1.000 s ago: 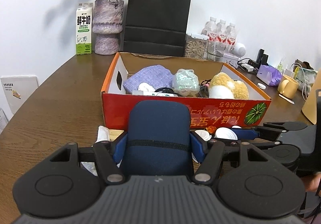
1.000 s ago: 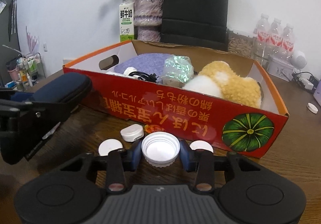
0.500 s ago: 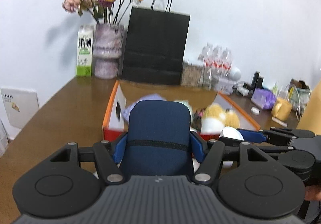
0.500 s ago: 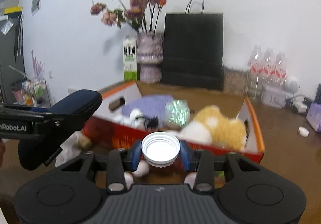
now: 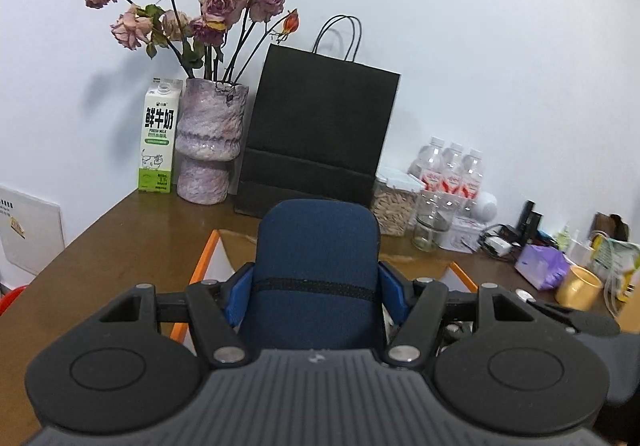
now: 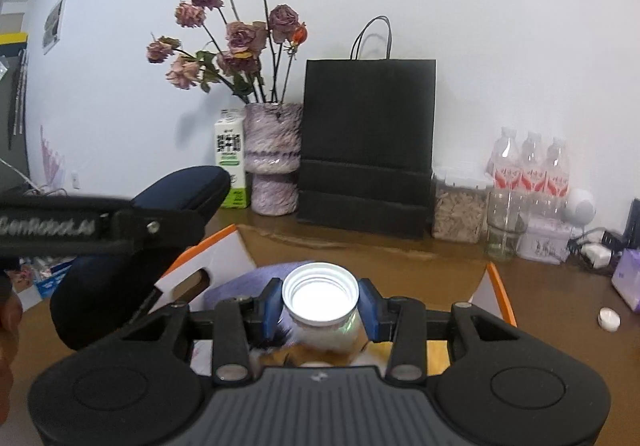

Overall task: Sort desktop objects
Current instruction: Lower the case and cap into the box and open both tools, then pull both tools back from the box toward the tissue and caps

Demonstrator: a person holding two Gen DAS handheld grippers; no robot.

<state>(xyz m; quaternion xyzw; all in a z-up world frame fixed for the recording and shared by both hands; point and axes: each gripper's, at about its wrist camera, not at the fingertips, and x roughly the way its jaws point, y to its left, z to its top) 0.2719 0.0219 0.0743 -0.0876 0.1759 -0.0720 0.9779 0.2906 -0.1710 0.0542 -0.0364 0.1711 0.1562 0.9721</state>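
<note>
A dark blue zipped case [image 5: 318, 270] is clamped between the blue pads of the left gripper [image 5: 318, 286], raised above the near edge of an open cardboard box [image 5: 208, 266]. Beside it, the right gripper [image 6: 320, 306] pinches a white bottle cap [image 6: 320, 292] (hollow side toward the camera) over the box's contents. Behind the box on the wooden table [image 5: 120, 246] stand a black paper bag [image 5: 320, 134], a vase of dried roses [image 5: 210, 142] and a milk carton [image 5: 159, 136].
</note>
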